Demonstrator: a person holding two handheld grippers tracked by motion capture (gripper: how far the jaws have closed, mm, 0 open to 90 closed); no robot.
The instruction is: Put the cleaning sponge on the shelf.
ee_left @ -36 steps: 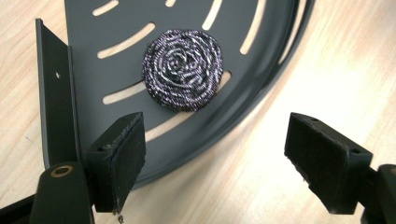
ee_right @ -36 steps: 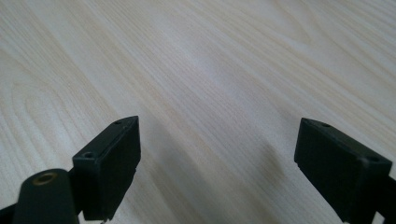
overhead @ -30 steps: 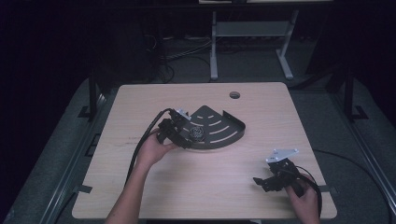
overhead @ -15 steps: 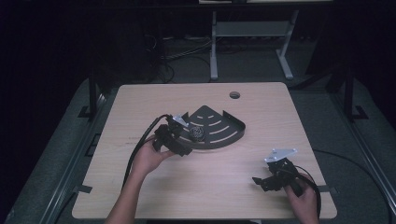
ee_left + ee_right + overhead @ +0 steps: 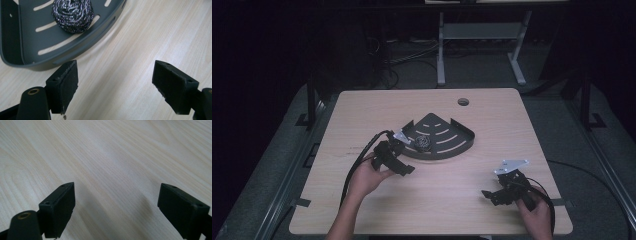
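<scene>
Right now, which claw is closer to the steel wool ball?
Left. The left claw sits just outside the tray's curved rim, beside the steel wool ball. The right claw is far off, near the table's right front corner.

The left claw (image 5: 113,82) stands wide apart with bare wooden bench (image 5: 140,47) between its two black pads. Ahead of its left pad lies the curved rim of a grey slotted corner tray (image 5: 27,35). Farther ahead, inside the tray, sits a steel wool scourer (image 5: 73,13).
</scene>
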